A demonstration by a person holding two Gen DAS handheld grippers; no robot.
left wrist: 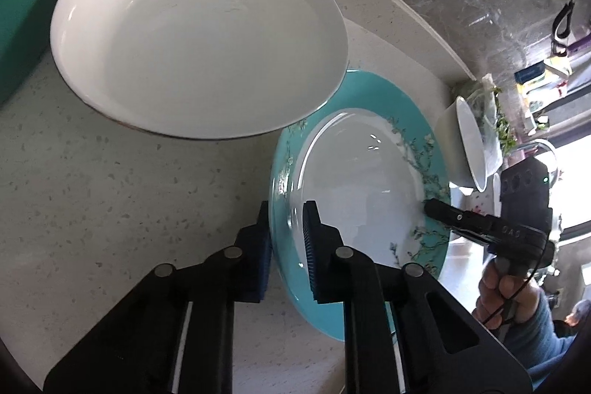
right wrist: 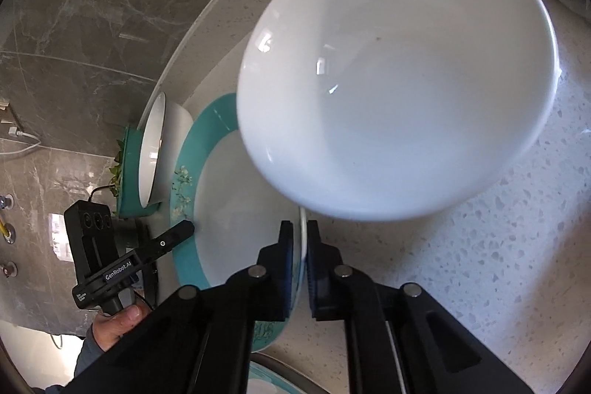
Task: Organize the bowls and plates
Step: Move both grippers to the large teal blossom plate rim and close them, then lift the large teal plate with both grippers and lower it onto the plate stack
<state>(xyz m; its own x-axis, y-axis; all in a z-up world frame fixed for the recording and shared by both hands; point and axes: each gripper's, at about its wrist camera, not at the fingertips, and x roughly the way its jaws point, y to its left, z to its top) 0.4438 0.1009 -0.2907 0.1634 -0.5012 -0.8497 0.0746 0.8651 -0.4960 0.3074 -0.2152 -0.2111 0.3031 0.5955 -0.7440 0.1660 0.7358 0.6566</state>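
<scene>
White bowl overhanging teal plate, open speckled counter alongside

Speckled countertop, grey marble wall, perhaps a window

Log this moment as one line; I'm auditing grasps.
left claw: shut on teal-rimmed plate | right claw: shut on opposite rim | white bowl: beside plate, untouched | counter
</scene>
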